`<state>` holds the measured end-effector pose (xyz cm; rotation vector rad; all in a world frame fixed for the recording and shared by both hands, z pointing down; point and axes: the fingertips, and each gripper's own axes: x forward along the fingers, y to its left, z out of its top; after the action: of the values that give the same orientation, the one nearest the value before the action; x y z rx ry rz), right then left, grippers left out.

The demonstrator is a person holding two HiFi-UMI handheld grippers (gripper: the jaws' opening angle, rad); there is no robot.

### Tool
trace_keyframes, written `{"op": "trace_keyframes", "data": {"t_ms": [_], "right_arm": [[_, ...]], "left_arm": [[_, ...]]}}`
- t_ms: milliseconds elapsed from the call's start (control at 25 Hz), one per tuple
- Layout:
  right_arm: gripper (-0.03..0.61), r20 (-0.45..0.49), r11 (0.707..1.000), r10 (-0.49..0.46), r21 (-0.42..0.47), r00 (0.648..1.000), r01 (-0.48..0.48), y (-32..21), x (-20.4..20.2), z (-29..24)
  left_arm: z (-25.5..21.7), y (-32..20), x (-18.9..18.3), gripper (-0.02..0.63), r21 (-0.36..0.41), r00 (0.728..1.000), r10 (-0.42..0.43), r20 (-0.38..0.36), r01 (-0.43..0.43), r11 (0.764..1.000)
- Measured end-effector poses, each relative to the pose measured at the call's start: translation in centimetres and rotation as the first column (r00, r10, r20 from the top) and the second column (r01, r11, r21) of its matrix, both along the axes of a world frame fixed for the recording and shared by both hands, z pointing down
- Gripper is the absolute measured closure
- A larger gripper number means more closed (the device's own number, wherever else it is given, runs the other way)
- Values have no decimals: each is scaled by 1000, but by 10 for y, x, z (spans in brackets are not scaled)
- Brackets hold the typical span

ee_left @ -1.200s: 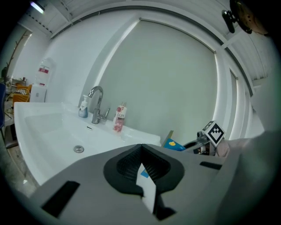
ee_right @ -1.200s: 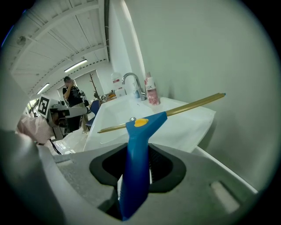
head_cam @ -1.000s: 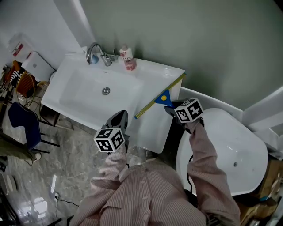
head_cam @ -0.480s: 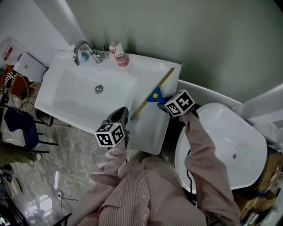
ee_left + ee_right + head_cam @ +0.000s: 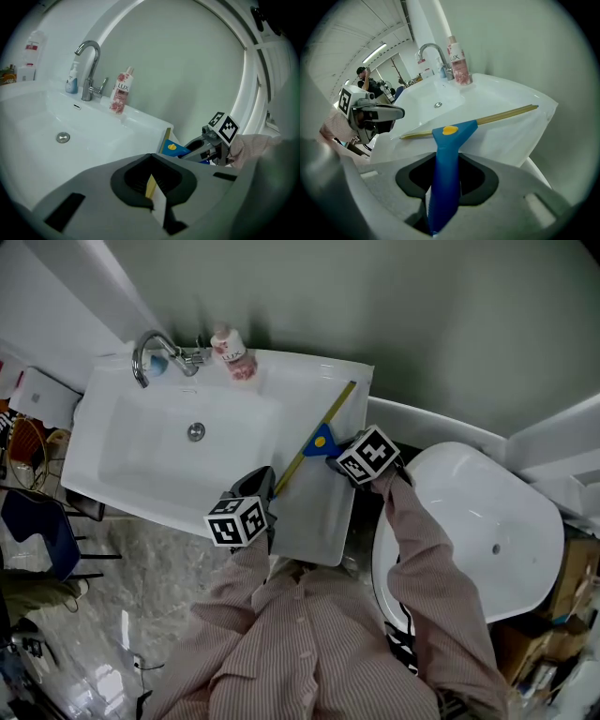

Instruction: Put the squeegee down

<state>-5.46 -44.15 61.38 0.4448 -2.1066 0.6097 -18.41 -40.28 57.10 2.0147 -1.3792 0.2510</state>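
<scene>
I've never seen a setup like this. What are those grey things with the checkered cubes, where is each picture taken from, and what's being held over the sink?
No machine here: a person in a striped shirt holds a hand clamp, called a gripper, in each hand; the marker cubes are part of them. The top-down picture comes from a camera on the person's head. The other two come from cameras riding on each gripper, looking along its jaws. Below is a white sink with a tap and a pink bottle at its back. The right gripper is shut on the blue handle of a squeegee, whose yellow blade reaches over the sink's flat right end. The blade's near end shows between the left gripper's jaws; whether they pinch it I cannot tell.
</scene>
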Motion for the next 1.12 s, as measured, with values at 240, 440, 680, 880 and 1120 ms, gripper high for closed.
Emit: {"op": "trace_keyframes", "data": {"t_ms": [240,440,680,880,1120], "right_arm": [[451,-84,1000,0,11,996,1,-2,2,10],[452,-151,999,-8,36,989,14,-6,2,14],[451,-195,997,-25,73,980,40,-9,3,16],[433,-179,996,-22,81,984,37,-7,1,14],[413,-159,990,73,134,985,-51,-14,2,9]], "left_arm": [[7,-2,4,612,-13,999,33,-15,-33,999],[5,-6,4,612,-9,999,41,-19,-41,999],[3,-8,1,612,-3,999,41,-20,-41,999],[0,-8,1,612,6,999,43,-20,-42,999],[-4,-4,1,612,17,999,46,-25,-45,999]]}}
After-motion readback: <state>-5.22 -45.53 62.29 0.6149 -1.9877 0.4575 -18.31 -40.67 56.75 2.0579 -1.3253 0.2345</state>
